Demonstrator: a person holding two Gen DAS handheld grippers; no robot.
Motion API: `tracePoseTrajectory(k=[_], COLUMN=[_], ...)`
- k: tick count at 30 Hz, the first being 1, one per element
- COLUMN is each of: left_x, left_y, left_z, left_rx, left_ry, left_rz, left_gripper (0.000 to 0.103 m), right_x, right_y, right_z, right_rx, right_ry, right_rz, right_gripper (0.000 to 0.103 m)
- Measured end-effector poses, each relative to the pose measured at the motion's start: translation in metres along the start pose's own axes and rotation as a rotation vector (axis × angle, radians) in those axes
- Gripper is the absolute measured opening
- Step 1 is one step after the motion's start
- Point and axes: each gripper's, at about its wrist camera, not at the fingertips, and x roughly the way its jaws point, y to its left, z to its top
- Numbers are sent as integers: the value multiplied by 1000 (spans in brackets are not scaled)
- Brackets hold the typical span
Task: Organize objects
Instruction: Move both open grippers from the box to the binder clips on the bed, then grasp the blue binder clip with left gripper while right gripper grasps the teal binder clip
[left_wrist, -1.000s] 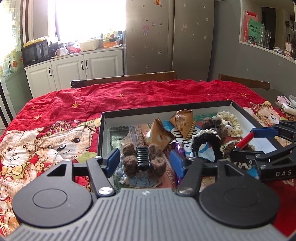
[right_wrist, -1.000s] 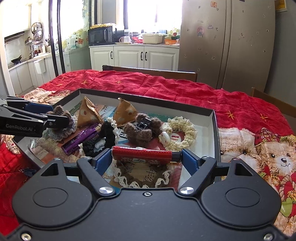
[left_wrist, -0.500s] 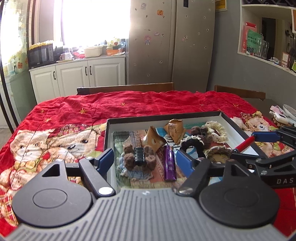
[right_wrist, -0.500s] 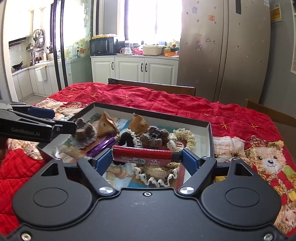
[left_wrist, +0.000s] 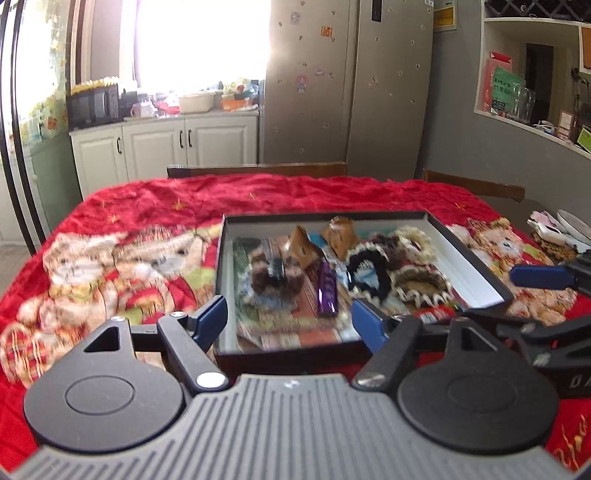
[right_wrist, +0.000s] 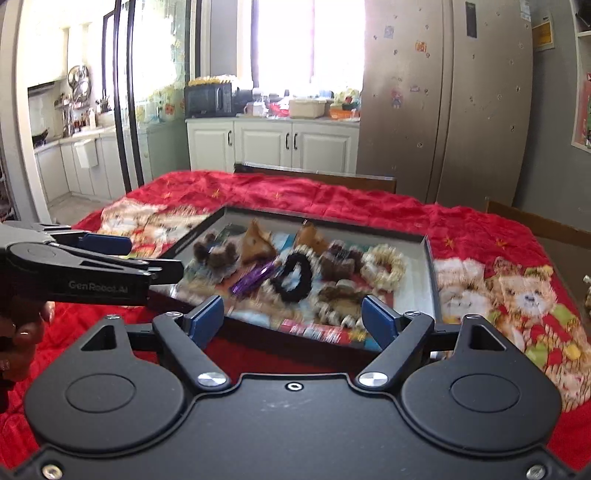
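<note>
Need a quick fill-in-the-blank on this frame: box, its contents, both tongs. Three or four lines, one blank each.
1. The black scrunchie lies inside the shallow ____.
2. Both the left tongs and the right tongs stand open and hold ____.
3. The box rests on a ____ quilt printed with bears.
4. The foil-wrapped bar beside the scrunchie is ____ in colour.

Missing words: box; nothing; red; purple

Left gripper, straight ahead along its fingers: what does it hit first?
Probably the near wall of the shallow black box on the red bear-print cloth; the open, empty left gripper frames it. If it clears the wall, the purple wrapped bar comes next. Blur leaves depth unclear.
</note>
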Motion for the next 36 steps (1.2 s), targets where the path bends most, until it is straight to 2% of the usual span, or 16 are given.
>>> tracePoseTrajectory(k=[4,9,16,23,28,32,36], left_x=[0,5,21,32,39,40,40], left_y=[3,1,0,-2,1,-2,-5], left_z=[-17,-33,-48,-53,-55,-56,-57], left_rx=[-30,-41,-40,-39,-62,-42,-27], left_ry=[25,48,73,79,82,78,74], left_rz=[1,11,23,10,14,20,28], left_gripper=[83,83,83,83,75,70,51], right_x=[2,12,30,40,44,45,46], right_y=[16,26,33,43,49,50,48], right_z=[-23,-52,-72,-76,-73,-73,-73], right_rx=[-11,76,112,85,72,70,76], right_ry=[39,64,90,95,92,92,92], right_rz=[1,1,-8,-17,-29,-40,-38], right_gripper=[81,81,80,64,56,48,39])
